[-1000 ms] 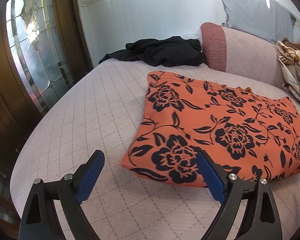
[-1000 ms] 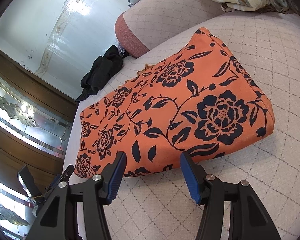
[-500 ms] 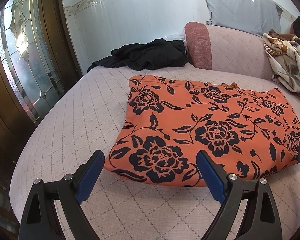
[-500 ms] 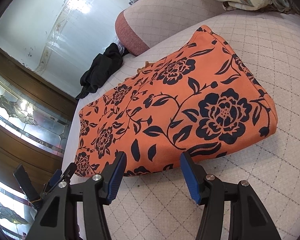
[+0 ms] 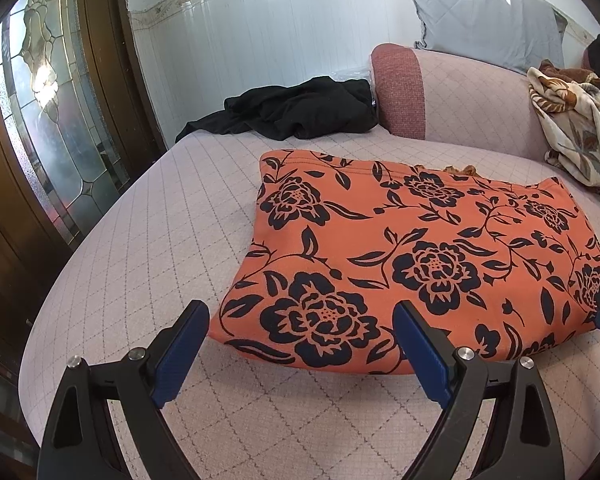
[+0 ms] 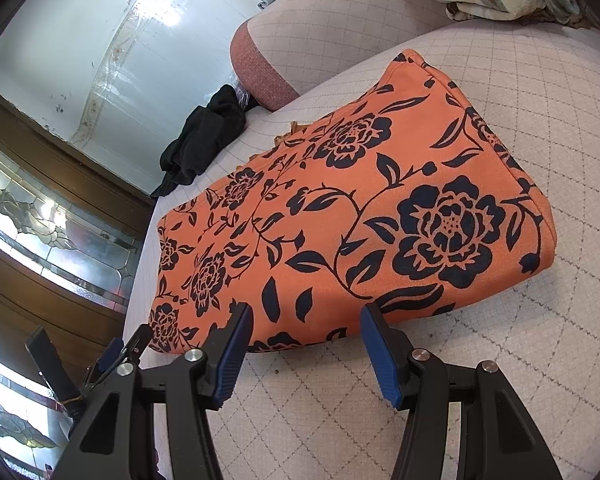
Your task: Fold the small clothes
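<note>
1. On the quilted bed cover [image 5: 148, 216], we are viewing the orange floral garment [image 5: 420, 248] lying flat in a rough rectangle; over the last second the left wrist view has been drifting, so the garment's near corner is now sitting between the left fingers instead of off to the right.
2. We are holding the left gripper [image 5: 302, 334] with jaws wide and empty, hovering just short of the near edge; the width is unchanged.
3. We are keeping the right gripper [image 6: 306, 344] narrower but also empty, its fingers framing the same near edge farther along; that view is barely changing.
4. We are reading this as lining up both grippers on the near hem for another fold; no grip is being made yet.
5. We are noting the surroundings: a black garment [image 5: 300, 110] heaped at the far edge, well apart; a patterned blanket [image 5: 576, 124] against the padded headboard [image 5: 460, 100]; a stained-glass door [image 5: 48, 120] to the left.
</note>
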{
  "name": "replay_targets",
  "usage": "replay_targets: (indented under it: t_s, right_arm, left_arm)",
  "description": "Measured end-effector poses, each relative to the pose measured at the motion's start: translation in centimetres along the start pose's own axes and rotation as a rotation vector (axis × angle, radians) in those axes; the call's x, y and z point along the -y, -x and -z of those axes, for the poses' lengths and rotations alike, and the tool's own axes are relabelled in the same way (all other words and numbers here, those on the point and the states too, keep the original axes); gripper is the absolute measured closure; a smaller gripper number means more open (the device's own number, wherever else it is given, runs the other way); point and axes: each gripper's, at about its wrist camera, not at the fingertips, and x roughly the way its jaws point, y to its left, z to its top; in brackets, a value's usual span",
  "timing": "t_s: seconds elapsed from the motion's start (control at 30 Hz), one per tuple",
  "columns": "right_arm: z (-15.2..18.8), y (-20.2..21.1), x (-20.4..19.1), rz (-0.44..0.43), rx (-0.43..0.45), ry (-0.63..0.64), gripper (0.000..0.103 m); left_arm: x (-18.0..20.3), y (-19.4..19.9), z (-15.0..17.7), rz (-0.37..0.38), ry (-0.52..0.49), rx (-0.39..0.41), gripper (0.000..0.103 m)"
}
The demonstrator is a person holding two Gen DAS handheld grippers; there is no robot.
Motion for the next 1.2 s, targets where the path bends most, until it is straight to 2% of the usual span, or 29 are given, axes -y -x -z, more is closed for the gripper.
replay_targets:
  t_s: [0.13, 0.27, 0.33, 0.43, 0.5, 0.53, 0.57, 0.63, 0.8, 0.87, 0.93, 1.2]
  right_arm:
    - [0.0, 0.0, 0.0, 0.001, -0.001, 0.0, 0.043]
    - [0.0, -0.1, 0.1, 0.004, 0.0, -0.004, 0.043]
    - [-0.1, 0.0, 0.4, 0.004, -0.002, -0.021, 0.043]
    - [-0.3, 0.3, 1.3, 0.001, -0.003, -0.058, 0.043]
    - [-0.5, 0.5, 2.2, -0.004, -0.001, -0.098, 0.043]
    - [-0.6, 0.6, 2.6, -0.007, 0.0, -0.116, 0.043]
    - [-0.7, 0.8, 3.1, -0.01, 0.002, -0.141, 0.043]
    - [-0.8, 1.0, 4.1, -0.02, 0.007, -0.192, 0.043]
    - [-1.0, 1.4, 6.7, -0.055, 0.021, -0.329, 0.041]
    - [-1.0, 1.3, 7.5, -0.067, 0.026, -0.369, 0.041]
    - [-1.0, 1.1, 8.3, -0.08, 0.029, -0.413, 0.041]
    - [-1.2, -0.1, 11.8, -0.193, 0.078, -0.618, 0.041]
  left_arm:
    - [-0.1, -0.1, 0.0, 0.014, 0.005, -0.008, 0.01]
    - [-1.4, -0.9, -0.2, 0.107, 0.086, -0.069, 0.01]
    - [-3.1, -1.8, 0.0, 0.188, 0.19, -0.126, 0.01]
    - [-6.4, -3.6, 0.8, 0.332, 0.423, -0.214, 0.01]
    - [-7.9, -4.3, 1.5, 0.389, 0.527, -0.247, 0.013]
    - [-8.5, -4.5, 1.8, 0.412, 0.565, -0.255, 0.025]
    - [-8.7, -4.8, 2.0, 0.432, 0.589, -0.262, 0.046]
    - [-8.7, -5.0, 2.3, 0.442, 0.603, -0.273, 0.06]
    - [-7.8, -5.2, 2.2, 0.443, 0.603, -0.266, 0.059]
    - [-7.9, -5.8, 2.1, 0.458, 0.634, -0.27, 0.043]
    - [-7.8, -6.3, 2.1, 0.479, 0.686, -0.272, 0.038]
    - [-7.5, -7.4, 1.3, 0.506, 0.759, -0.245, 0.039]
